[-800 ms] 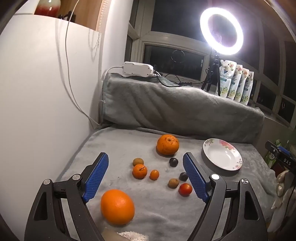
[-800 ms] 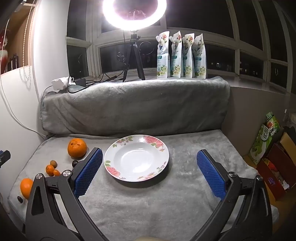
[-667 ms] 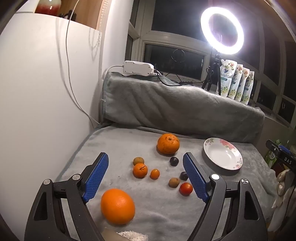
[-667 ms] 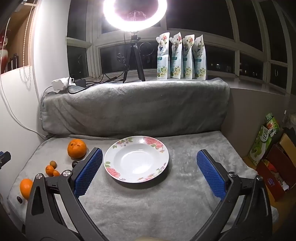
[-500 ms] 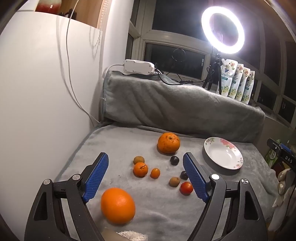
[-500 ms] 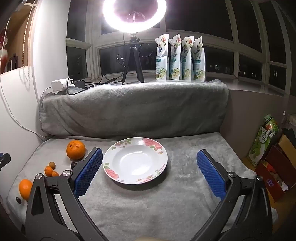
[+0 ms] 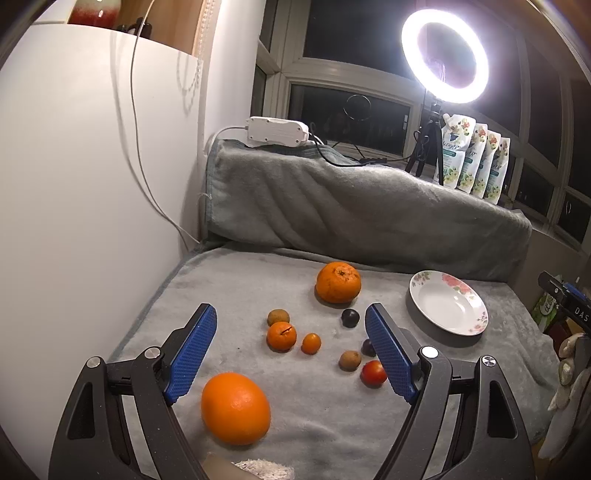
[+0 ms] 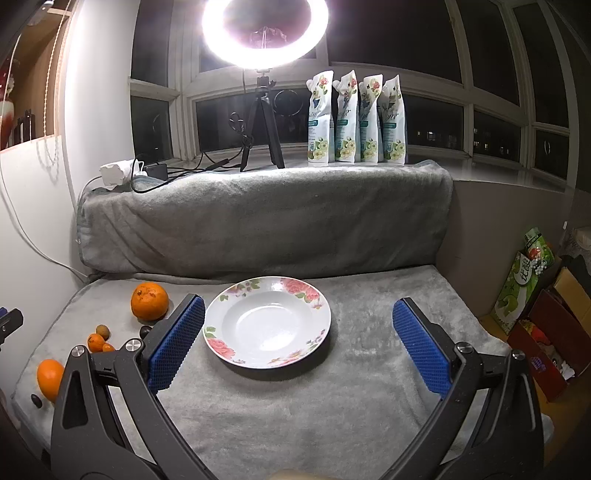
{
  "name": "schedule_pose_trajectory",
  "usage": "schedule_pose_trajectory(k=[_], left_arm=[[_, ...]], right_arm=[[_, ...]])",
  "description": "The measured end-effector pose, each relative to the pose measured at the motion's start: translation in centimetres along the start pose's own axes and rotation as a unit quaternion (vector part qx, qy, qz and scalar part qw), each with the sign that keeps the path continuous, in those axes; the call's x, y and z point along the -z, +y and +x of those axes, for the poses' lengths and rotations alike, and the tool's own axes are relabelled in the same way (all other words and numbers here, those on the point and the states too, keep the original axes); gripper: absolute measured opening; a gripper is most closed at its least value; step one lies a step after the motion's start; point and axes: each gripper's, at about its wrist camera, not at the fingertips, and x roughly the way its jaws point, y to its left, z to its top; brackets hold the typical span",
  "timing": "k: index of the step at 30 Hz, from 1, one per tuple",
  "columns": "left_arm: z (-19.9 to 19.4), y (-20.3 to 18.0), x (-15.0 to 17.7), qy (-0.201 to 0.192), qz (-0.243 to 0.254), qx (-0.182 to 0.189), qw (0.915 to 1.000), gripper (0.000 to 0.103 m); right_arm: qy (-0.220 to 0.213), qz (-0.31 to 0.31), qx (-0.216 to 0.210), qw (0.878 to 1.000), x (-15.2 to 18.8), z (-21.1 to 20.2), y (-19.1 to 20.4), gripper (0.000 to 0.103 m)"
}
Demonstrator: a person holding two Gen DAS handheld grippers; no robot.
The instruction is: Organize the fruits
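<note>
Loose fruit lies on a grey blanket (image 7: pixel 236 280). A smooth orange (image 7: pixel 235 407) is nearest, between my left fingers. Beyond it lie a small mandarin (image 7: pixel 281 335), a kumquat (image 7: pixel 311 343), two kiwis (image 7: pixel 277 316) (image 7: pixel 349 360), two dark plums (image 7: pixel 350 317), a red tomato (image 7: pixel 373 373) and a big rough orange (image 7: pixel 338 282). A white floral plate (image 8: pixel 267 321) stands empty at the right. My left gripper (image 7: pixel 291 350) is open and empty above the fruit. My right gripper (image 8: pixel 297 343) is open and empty, in front of the plate.
A blanket-covered ledge (image 8: pixel 258 218) rises behind. On it stand a ring light on a tripod (image 8: pixel 264 29), several refill pouches (image 8: pixel 356 118) and a white power strip (image 7: pixel 277 131) with cables. A white wall (image 7: pixel 74 184) is at left; boxes (image 8: pixel 543 321) stand on the floor at right.
Both views have shifted only slightly; the fruit and the plate have not moved. Both grippers stay open.
</note>
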Motion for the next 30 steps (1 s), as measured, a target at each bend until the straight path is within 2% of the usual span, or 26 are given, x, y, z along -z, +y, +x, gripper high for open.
schedule_pose_trajectory(k=[17, 30], left_arm=[[-1.0, 0.0, -0.9, -0.013, 0.001, -0.009, 0.9999, 0.083], [-0.9, -0.1, -1.1, -0.009, 0.001, -0.008, 0.9999, 0.083]], right_arm=[[0.003, -0.002, -0.005, 1.000, 0.2, 0.0, 0.2, 0.103], [0.006, -0.001, -0.008, 1.000, 0.3, 0.1, 0.4, 0.103]])
